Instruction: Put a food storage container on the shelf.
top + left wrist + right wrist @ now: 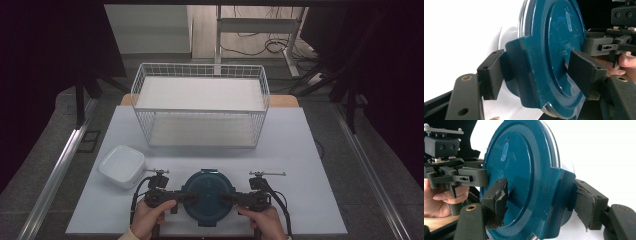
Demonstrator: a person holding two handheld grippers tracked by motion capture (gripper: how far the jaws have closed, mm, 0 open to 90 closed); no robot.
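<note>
A round container with a dark teal lid [207,196] sits near the table's front edge. My left gripper [188,198] comes at it from the left and my right gripper [227,199] from the right. In the left gripper view, my left gripper [536,72] is shut on the teal lid [554,45]. One pad presses the outside of a side latch tab, the other lies on the lid's top. In the right gripper view, my right gripper [542,202] clamps the opposite tab of the teal lid [524,170] the same way. A clear rim shows under the lid.
A white square dish [122,165] lies left of the container, close to the left hand. A white wire basket [200,107] with two shelves stands at the back of the table. Open tabletop lies between the basket and the container and to the right.
</note>
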